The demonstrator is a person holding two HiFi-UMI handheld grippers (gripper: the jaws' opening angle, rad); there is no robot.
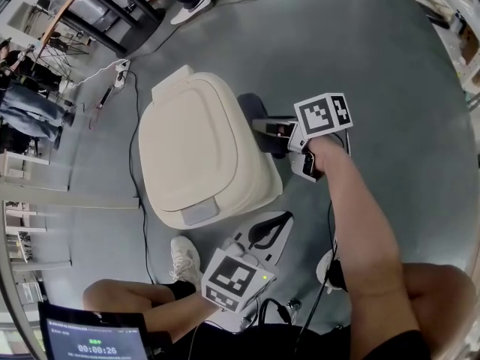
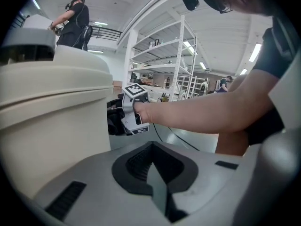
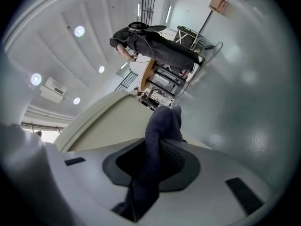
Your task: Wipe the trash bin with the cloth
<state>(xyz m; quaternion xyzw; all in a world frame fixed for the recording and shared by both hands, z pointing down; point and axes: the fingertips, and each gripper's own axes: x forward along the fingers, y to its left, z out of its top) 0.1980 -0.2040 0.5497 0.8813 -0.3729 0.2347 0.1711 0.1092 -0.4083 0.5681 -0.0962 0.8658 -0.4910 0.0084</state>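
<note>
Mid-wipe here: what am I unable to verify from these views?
Whether the cloth touches the trash bin: head view, cloth covers the contact spot.
Wall opposite the cloth: head view, hidden under the lid.
Bin's base: left gripper view, blocked by the left gripper.
Smudges: too small in every view.

a glossy grey floor (image 1: 390, 58) runs beneath tall white shelving (image 2: 181, 51), with round ceiling lights (image 3: 79, 31) lit overhead.
</note>
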